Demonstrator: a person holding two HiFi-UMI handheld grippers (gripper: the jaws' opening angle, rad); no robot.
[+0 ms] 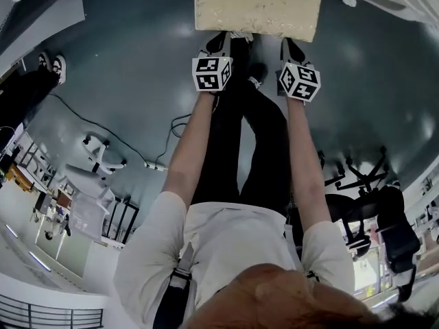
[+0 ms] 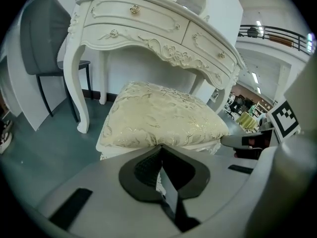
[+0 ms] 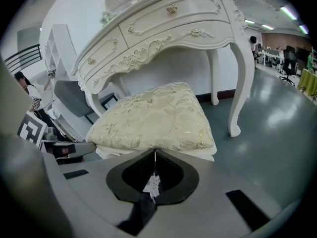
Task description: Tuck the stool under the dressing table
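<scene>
The stool (image 2: 163, 115) stands on the floor (image 3: 267, 133), its far edge pointing between the dressing table (image 2: 148, 29) legs (long axis unclear); left gripper (image 2: 161, 147) and right gripper (image 3: 155, 150) clamp its near edge trim, jaws closed

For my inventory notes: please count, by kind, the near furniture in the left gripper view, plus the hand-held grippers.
Dressing table: 1
Cushioned stool: 1
Grey chair: 1
Hand-held grippers: 2, left hand-held gripper and right hand-held gripper
Total: 5
</scene>
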